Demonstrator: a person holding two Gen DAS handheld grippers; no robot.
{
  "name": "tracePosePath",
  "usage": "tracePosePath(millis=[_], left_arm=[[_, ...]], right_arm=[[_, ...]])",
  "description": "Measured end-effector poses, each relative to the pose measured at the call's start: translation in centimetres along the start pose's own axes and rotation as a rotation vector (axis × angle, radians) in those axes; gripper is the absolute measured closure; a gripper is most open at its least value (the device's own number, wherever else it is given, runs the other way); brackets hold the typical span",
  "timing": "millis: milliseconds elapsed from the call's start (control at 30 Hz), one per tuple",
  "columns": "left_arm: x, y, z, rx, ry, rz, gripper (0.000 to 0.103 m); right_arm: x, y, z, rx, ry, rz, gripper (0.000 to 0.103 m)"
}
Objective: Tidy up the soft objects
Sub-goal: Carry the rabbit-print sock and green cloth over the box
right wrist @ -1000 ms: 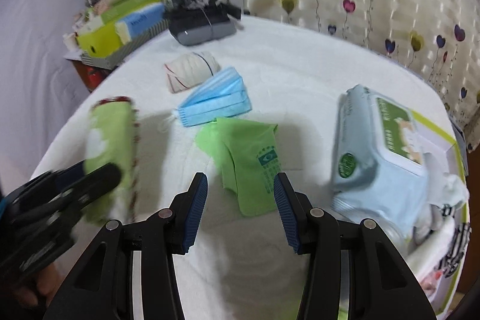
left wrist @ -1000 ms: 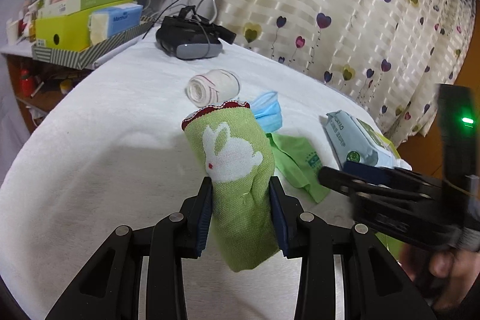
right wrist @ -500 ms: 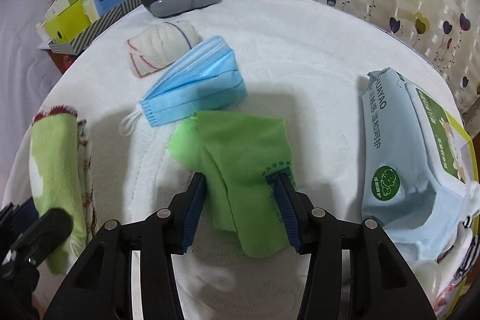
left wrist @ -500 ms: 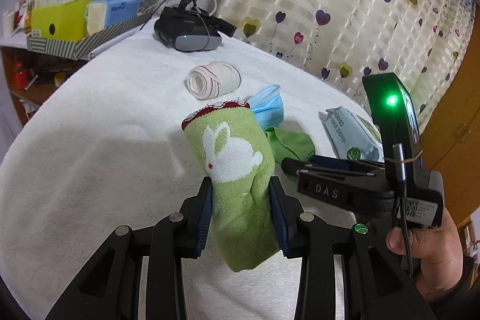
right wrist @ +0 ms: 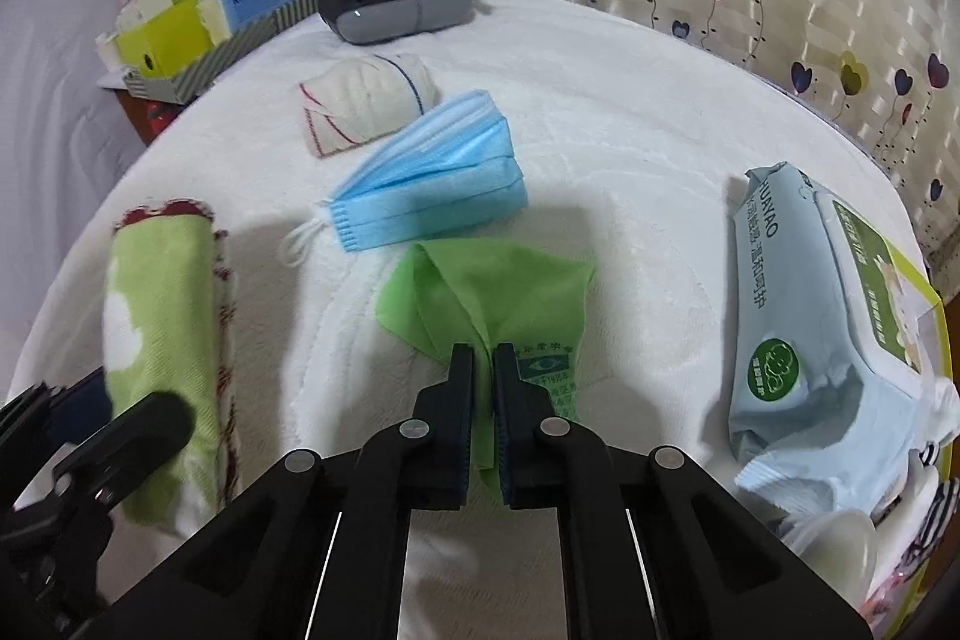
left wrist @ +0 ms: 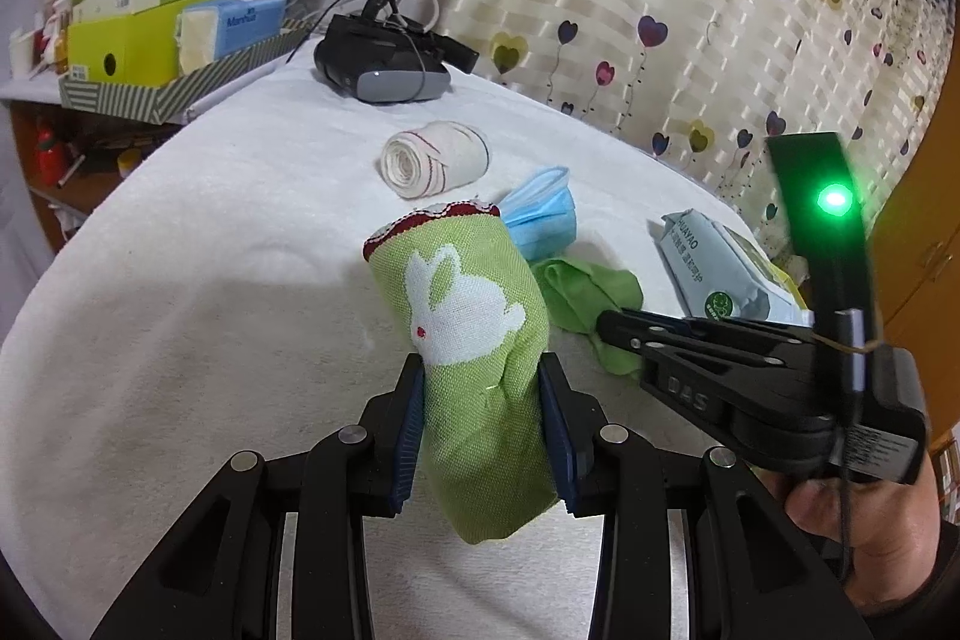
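Fabric fills both tools: the left gripper (left wrist: 483,421) clamps a green rabbit-print towel roll (left wrist: 474,340) upright between its blue pads, held above the white table cover (left wrist: 198,316). The right gripper (right wrist: 483,388) has its jaws pinched together on a fold of the thin green cloth (right wrist: 498,292), which lies on the cover just in front of the blue face mask (right wrist: 432,184), with the white rolled cloth (right wrist: 360,100) behind it and the wet-wipes pack (right wrist: 798,316) off to the right.

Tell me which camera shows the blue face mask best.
The right wrist view: the blue face mask lies in full sight there, pleats and ear loop visible, just beyond the green cloth. In the left wrist view only its far end peeks out behind the rabbit towel held in the left gripper.
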State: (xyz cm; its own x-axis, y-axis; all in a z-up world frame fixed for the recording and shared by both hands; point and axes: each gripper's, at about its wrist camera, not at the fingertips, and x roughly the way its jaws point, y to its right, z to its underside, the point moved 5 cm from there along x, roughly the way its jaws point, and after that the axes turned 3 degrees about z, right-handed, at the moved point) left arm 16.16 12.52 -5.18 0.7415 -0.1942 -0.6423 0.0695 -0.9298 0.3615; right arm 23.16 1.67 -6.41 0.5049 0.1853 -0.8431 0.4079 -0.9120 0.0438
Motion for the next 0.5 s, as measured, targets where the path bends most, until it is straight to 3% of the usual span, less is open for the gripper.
tracePosePath(millis=[500], left_arm=[[-3.7, 3.2, 0.0, 0.075, 0.069, -0.057, 0.069]], right_arm=[[-9.6, 0.0, 2.4, -0.002, 0.197, -0.116, 0.096]])
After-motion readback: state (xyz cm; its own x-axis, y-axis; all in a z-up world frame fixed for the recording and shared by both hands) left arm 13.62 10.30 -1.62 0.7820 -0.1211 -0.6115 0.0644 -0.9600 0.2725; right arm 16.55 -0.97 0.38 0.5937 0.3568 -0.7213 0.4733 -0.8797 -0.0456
